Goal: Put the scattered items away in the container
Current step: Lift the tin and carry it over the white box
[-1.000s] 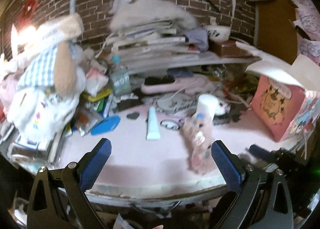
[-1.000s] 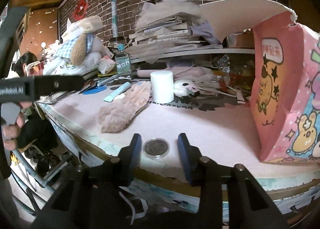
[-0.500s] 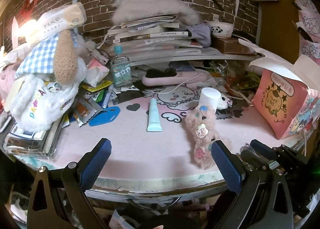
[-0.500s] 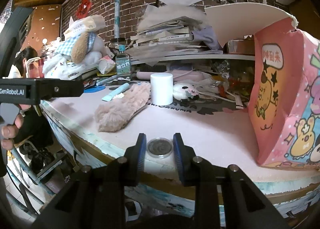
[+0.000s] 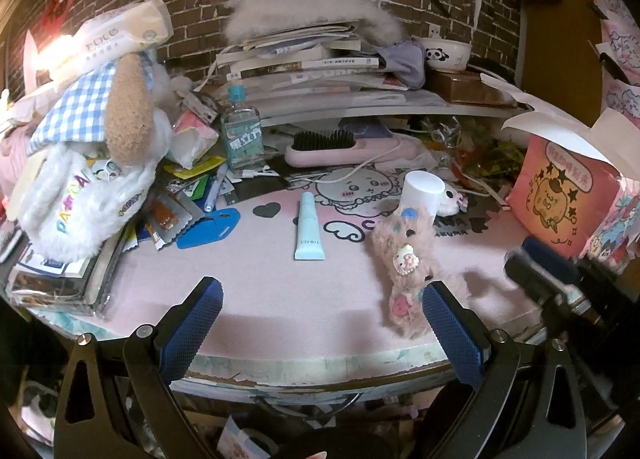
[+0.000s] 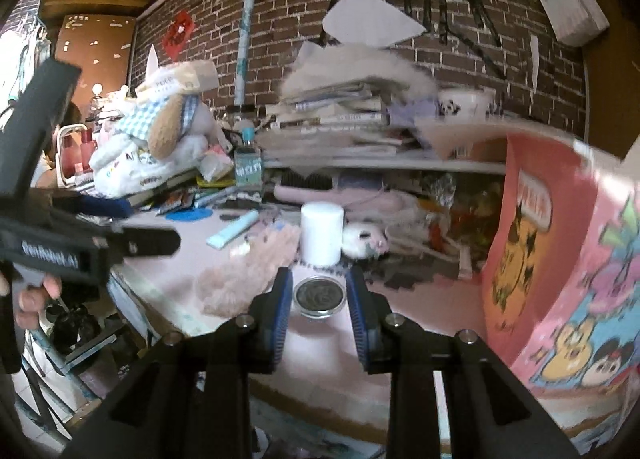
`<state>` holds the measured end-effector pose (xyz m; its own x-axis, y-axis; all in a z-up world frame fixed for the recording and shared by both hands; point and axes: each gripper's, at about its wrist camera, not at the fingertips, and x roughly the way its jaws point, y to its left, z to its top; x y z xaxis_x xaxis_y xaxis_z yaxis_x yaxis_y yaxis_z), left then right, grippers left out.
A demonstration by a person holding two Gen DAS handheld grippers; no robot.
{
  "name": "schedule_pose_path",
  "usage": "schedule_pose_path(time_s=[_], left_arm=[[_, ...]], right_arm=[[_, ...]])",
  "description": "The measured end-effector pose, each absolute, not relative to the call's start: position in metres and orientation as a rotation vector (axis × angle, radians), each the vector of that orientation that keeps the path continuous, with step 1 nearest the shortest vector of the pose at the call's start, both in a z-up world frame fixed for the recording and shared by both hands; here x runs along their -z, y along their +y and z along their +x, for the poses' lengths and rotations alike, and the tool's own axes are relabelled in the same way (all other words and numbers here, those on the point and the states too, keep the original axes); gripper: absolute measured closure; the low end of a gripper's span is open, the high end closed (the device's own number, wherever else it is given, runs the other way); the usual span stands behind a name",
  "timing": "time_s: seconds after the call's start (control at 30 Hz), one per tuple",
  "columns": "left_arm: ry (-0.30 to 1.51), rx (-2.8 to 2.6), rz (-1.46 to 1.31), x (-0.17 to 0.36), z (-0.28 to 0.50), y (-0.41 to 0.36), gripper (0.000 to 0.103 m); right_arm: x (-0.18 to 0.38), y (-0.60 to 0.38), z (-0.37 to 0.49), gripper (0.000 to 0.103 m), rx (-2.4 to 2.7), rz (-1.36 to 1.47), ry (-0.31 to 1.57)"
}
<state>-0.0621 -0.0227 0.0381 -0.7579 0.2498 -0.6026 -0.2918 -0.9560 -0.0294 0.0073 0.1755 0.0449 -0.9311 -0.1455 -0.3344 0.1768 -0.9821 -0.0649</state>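
Right hand-held gripper (image 6: 319, 299) is clamped on a round lidded tin (image 6: 319, 296); its contents are indistinct. Left hand-held gripper (image 5: 322, 313) stands wide apart, with the pink container (image 6: 560, 259) blurred and cut off to the right.

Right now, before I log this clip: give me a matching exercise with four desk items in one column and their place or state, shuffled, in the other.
Items
1. round coin case
2. light blue tube
3. white cylinder
4. pink cartoon box

Places or states
A. standing upright beside the fluffy pink pouch
B. between the right gripper's fingers
C. lying flat on the pink mat
D. at the mat's right end, flaps open

Pairs: 1-B, 2-C, 3-A, 4-D
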Motion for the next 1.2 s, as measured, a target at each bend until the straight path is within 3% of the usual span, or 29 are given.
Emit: schedule_pose_path(time_s=[0.67,1.2], left_arm=[[0.12,-2.689,-0.928,-0.036,-0.062,-0.015,0.003],[0.148,-2.646,-0.911,-0.04,-0.061,0.002,0.003]], right_arm=[[-0.147,0.166,0.02,0.078,2.92,0.165,0.281],[-0.203,0.272,-0.016,0.078,3.066,0.607,0.164]])
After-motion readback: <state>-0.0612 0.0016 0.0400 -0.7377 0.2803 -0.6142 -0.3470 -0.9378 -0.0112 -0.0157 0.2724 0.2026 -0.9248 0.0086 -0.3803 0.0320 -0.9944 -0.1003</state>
